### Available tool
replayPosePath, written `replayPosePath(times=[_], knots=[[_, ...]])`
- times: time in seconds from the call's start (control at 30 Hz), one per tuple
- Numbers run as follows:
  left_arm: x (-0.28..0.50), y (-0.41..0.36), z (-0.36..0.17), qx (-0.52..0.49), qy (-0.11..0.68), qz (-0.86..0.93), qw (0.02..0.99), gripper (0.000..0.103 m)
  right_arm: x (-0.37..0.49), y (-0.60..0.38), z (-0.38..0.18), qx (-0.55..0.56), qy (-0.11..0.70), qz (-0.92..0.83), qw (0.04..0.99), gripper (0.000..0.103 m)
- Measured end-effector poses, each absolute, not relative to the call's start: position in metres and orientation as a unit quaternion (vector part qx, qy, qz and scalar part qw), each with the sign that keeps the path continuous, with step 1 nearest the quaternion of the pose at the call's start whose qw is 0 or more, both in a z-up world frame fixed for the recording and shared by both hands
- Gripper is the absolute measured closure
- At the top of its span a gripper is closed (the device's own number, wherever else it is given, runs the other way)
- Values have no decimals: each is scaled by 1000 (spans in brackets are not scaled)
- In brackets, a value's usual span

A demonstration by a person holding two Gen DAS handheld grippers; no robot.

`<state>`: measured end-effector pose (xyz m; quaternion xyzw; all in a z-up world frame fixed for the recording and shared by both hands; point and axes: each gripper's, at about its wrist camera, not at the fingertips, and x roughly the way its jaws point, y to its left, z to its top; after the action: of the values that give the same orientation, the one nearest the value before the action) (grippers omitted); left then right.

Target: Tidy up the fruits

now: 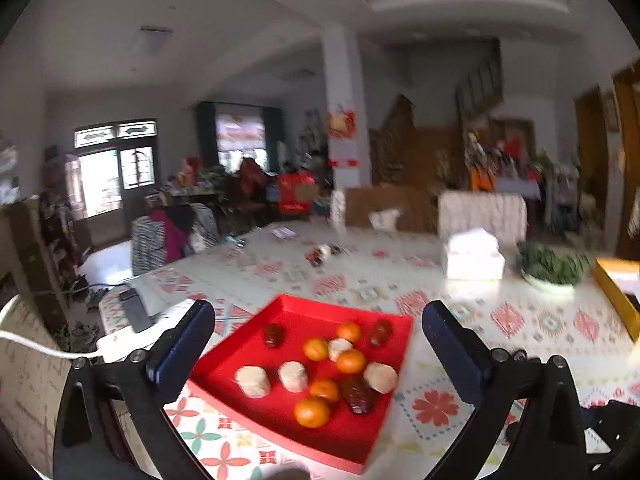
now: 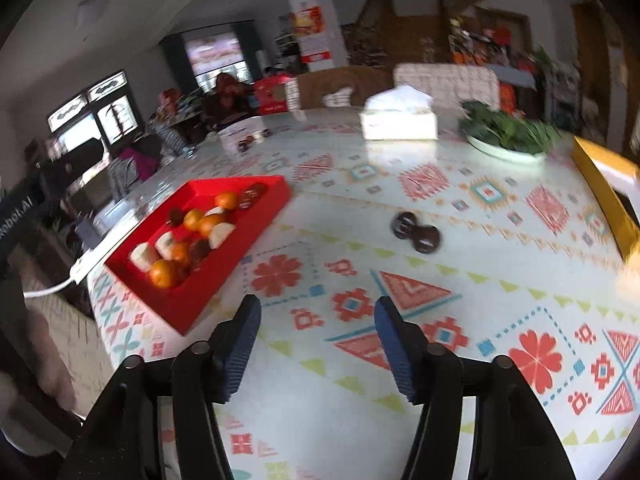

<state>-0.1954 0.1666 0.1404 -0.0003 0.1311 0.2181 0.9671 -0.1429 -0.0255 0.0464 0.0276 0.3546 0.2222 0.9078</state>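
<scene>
Both your grippers, left [image 1: 318, 344] and right [image 2: 316, 334], gape empty | round orange mandarins [image 1: 311, 412] in shallow red plastic tray [image 1: 288, 310] near table's left edge: soft, light, likely roll | pinch gently across the middle.

Left gripper [image 1: 318, 322]: glossy black curved plastic arms, silver round screws, dark-blue ribbed rectangular finger pads [image 1: 182, 346].
Right gripper [image 2: 318, 320]: matching black arms, grey round screws, blue ridged finger pads [image 2: 394, 350].
</scene>
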Motion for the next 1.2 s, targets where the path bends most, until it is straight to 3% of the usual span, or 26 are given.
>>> replayPosePath(times=[0.47, 1.2], knots=[[-186, 202, 114, -20, 212, 227, 950, 0, -156, 37, 33, -39, 372, 250, 893, 35], [-177, 224, 91, -35, 255, 228, 939, 0, -162, 72, 10, -61, 398, 262, 877, 34]])
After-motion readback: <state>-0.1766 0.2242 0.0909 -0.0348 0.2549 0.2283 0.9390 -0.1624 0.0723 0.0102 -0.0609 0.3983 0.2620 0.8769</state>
